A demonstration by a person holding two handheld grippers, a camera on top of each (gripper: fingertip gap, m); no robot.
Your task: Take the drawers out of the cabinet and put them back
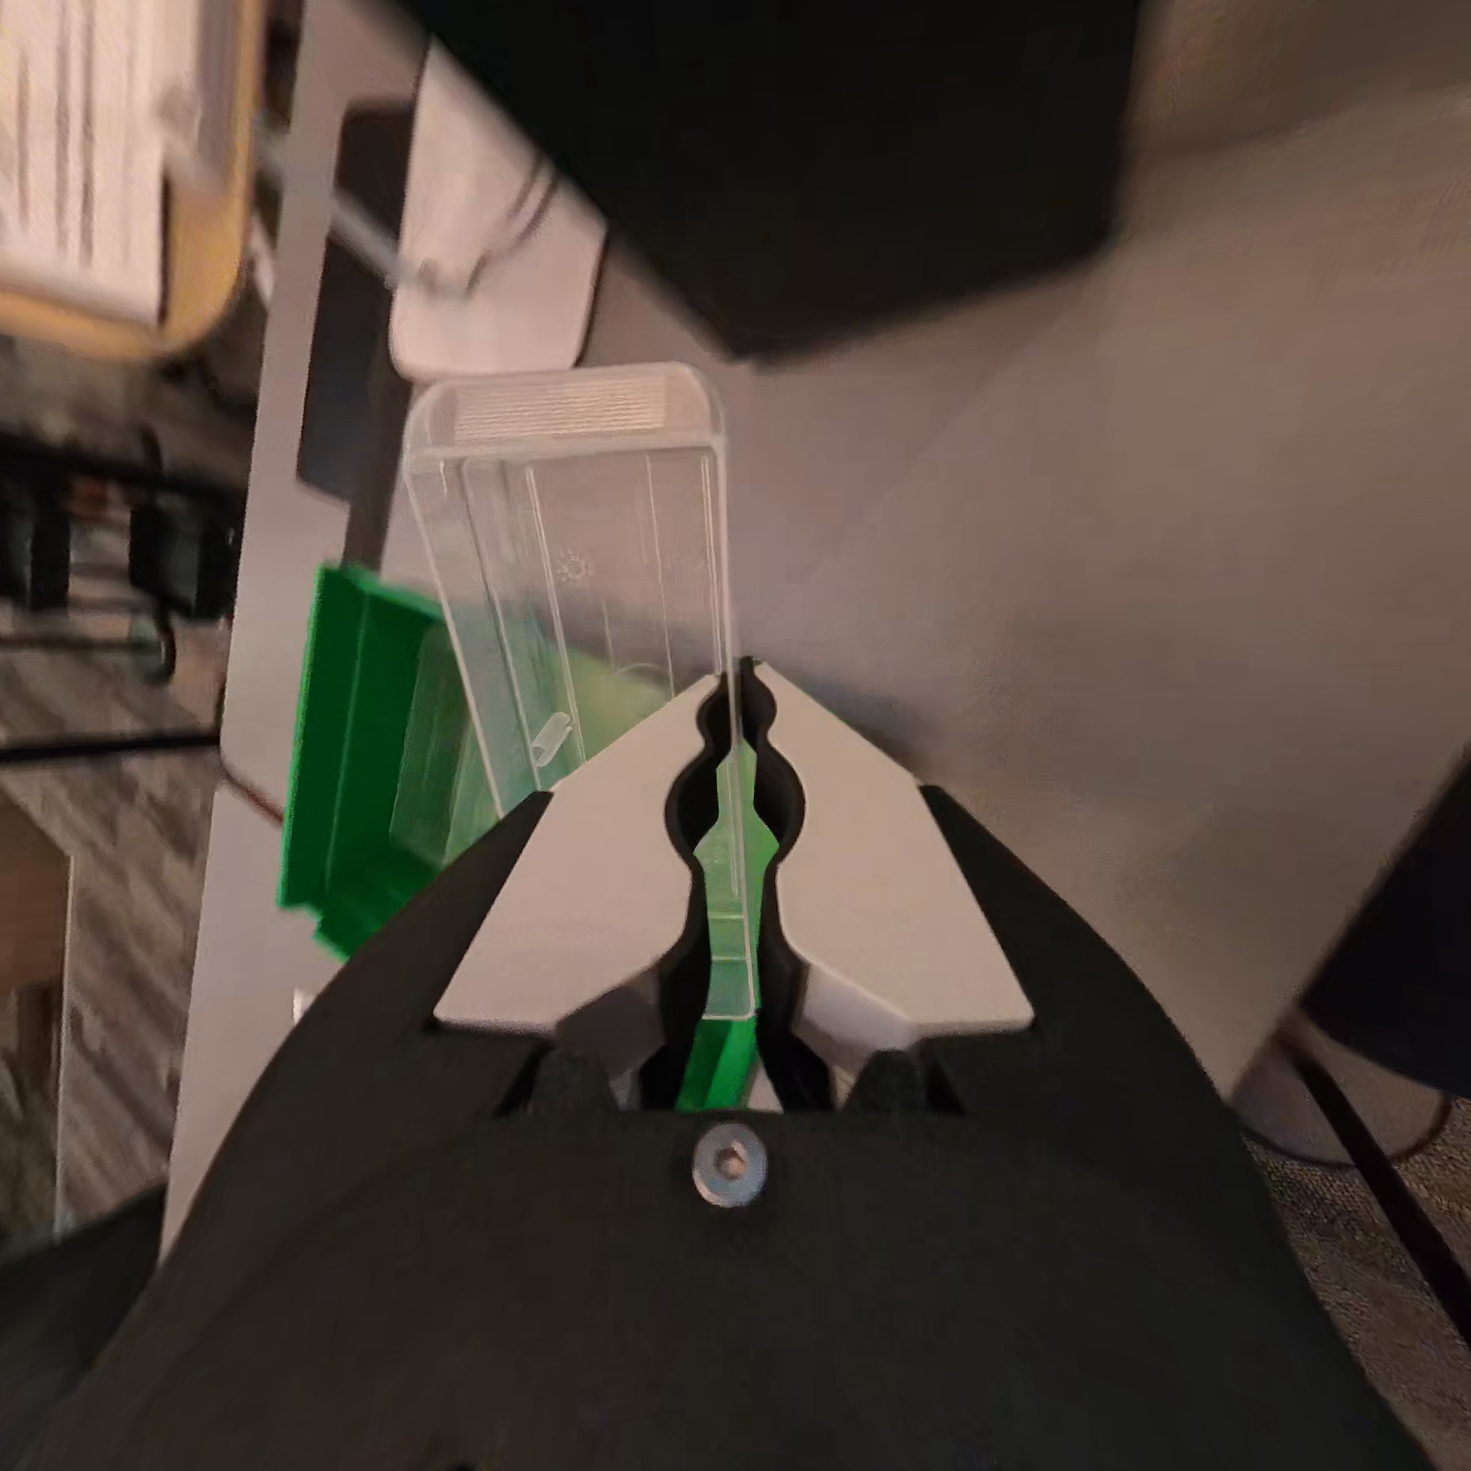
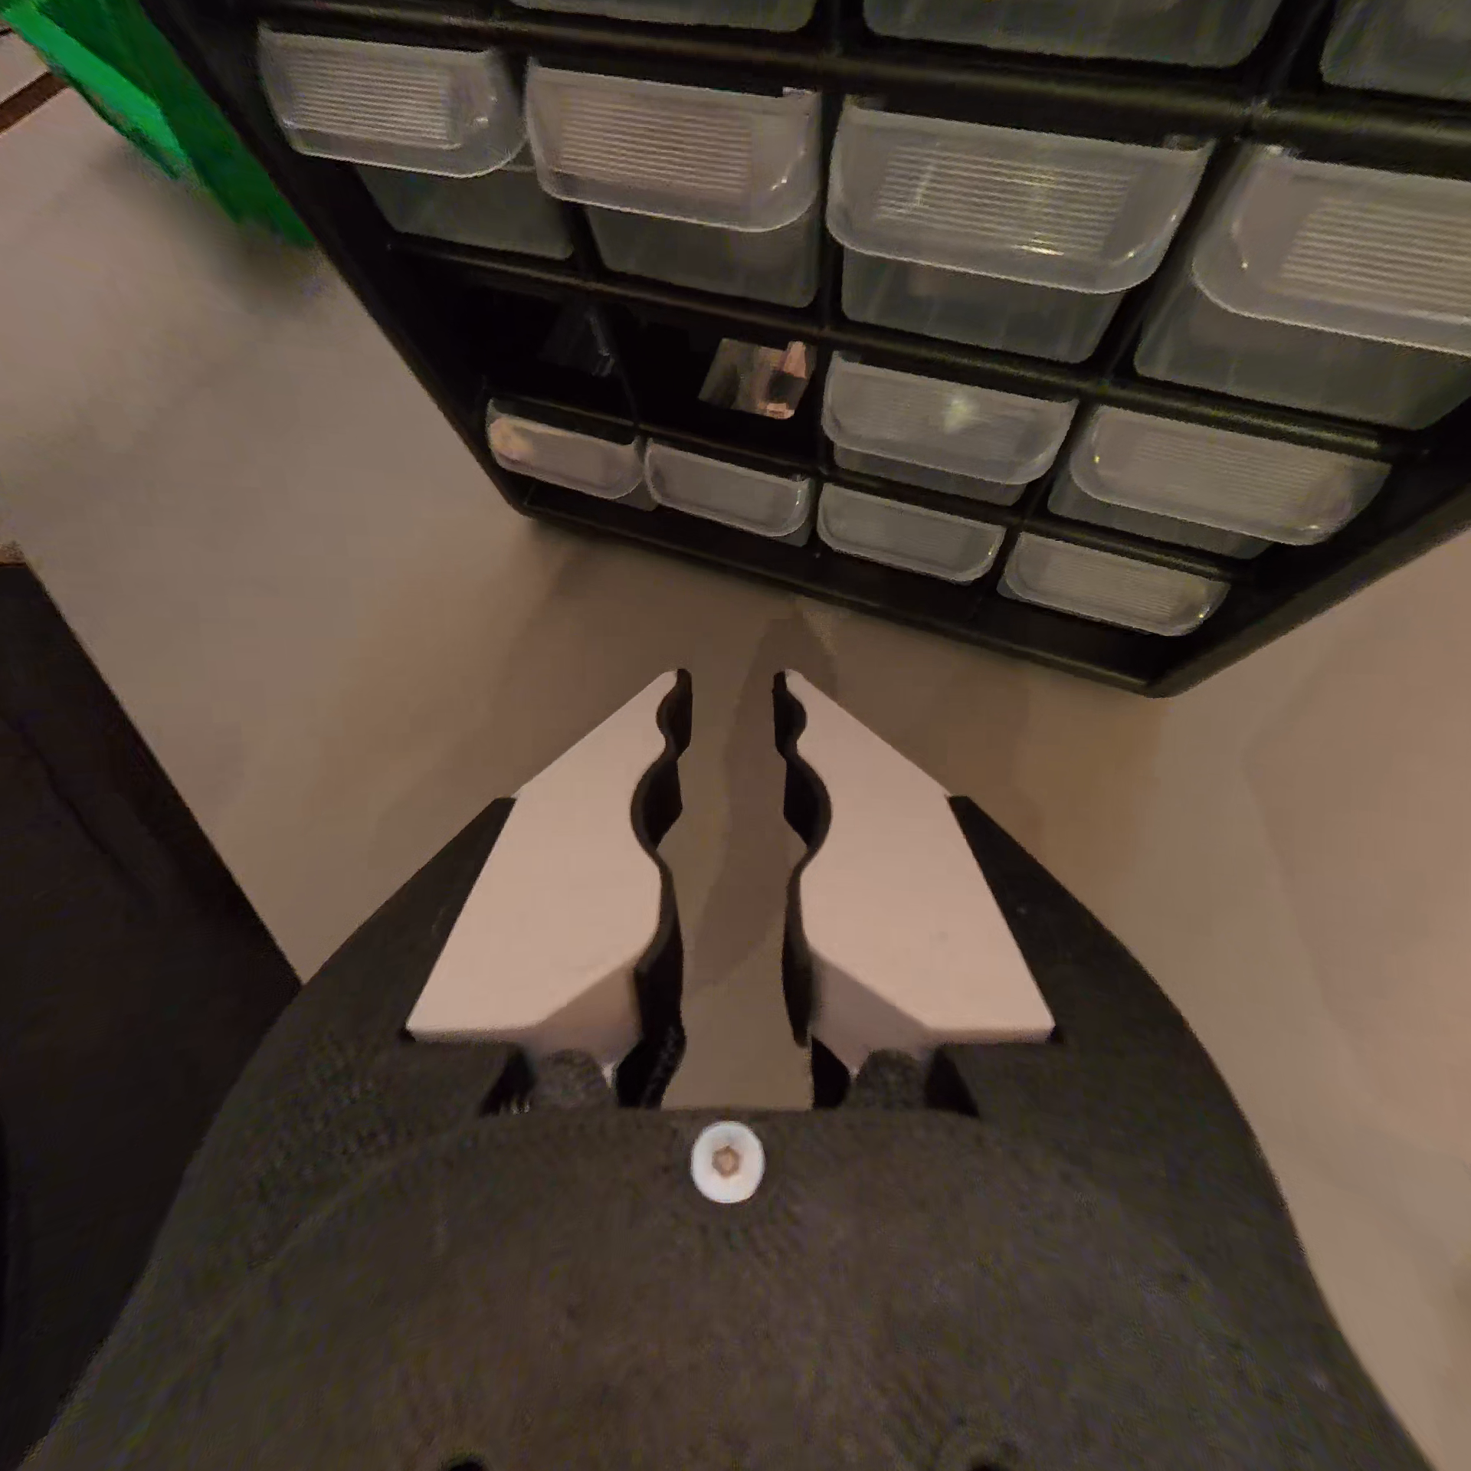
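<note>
Left wrist view: the left gripper (image 1: 734, 676) was closed tight on one side wall of a clear plastic drawer (image 1: 581, 557), which stuck out ahead of it above the pale worktop (image 1: 1035, 597). A green bin (image 1: 350, 756) sat just left of and behind the drawer. The picture was blurred.

Right wrist view: the right gripper (image 2: 732, 684) hung partly open and empty over the worktop (image 2: 239, 517). Ahead of it stood the black cabinet (image 2: 382, 263) of clear drawers (image 2: 979, 223), with two empty slots (image 2: 637, 366) ahead and slightly left.
</note>
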